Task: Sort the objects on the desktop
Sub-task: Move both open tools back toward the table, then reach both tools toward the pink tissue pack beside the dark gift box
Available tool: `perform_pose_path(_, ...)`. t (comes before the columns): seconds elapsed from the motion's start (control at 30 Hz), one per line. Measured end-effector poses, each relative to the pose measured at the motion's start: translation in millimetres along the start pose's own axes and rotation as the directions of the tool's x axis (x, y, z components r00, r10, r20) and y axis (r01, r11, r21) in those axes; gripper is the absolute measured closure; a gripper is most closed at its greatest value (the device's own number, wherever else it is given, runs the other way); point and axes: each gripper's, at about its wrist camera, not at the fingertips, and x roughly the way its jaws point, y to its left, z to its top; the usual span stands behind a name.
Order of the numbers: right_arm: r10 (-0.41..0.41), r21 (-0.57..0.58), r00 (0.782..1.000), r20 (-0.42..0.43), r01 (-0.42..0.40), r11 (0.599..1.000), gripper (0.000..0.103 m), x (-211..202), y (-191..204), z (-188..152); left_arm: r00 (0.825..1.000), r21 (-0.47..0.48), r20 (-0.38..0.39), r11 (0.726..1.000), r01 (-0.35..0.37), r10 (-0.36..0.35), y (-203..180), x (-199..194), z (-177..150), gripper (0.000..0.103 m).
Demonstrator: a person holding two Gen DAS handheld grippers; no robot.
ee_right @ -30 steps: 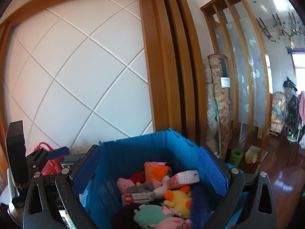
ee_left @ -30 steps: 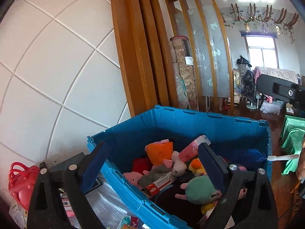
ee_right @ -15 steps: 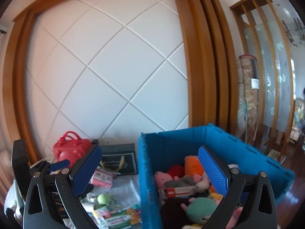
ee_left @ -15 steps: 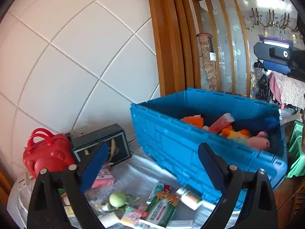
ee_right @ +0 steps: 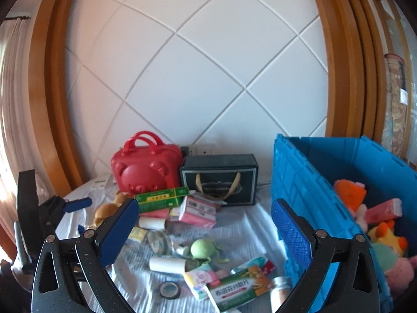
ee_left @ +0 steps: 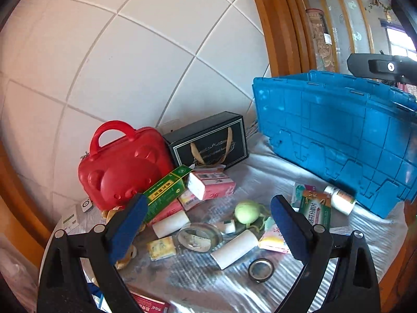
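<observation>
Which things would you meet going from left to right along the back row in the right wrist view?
Red bear case → black gift box → blue crate.

We see two bright, daylit fisheye views with black corners and strongly bowed straight lines; the wall (ee_right: 208,60) grid curves outward. In the left wrist view, a window (ee_left: 400,43) at the far right edge is blown out to white, and the wall (ee_left: 125,60) is evenly lit. The crate (ee_left: 338,135) looks slightly smeared, with soft edges. In the right wrist view, warm overexposed light floods the curtain (ee_right: 13,104) at the left edge. The boxes (ee_right: 234,289) nearest the lens are soft, and shadows on the cloth (ee_right: 245,224) are faint.
</observation>
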Motion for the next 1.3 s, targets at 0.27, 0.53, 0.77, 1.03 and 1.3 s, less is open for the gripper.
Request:
perform_pose_path(0.27,0.027,-0.147,0.985,-0.172,-0.053,0.988,0.0,125.6,26.7,-26.9,0.997,-0.056,-0.071,0.998,-0.019,0.015,26.5,45.1,-24.8,0.007)
perform_pose_path(0.53,0.051,-0.246,0.938,-0.342,-0.142,0.959,0.001,241.7,42.7,-59.7,0.98,-0.109,-0.199,0.993,-0.045,0.023,61.8,119.0,-50.6,0.007)
perform_pose_path(0.77,0.075,-0.213,0.91,-0.408,-0.175,0.961,0.0,301.0,34.4,-66.7,0.955,-0.169,-0.292,0.986,-0.009,-0.042,90.8,197.6,-74.8,0.007)
perform_pose_path(1.03,0.121,-0.156,0.873,-0.473,-0.218,0.964,0.001,330.5,30.3,-79.5,0.919,-0.019,-0.372,0.991,0.136,-0.133,101.6,252.9,-85.8,0.007)
perform_pose_path(1.3,0.108,-0.161,0.87,-0.481,-0.209,0.965,0.001,340.0,29.8,-80.3,0.917,-0.096,-0.38,0.991,0.088,-0.118,118.4,263.0,-99.1,0.007)
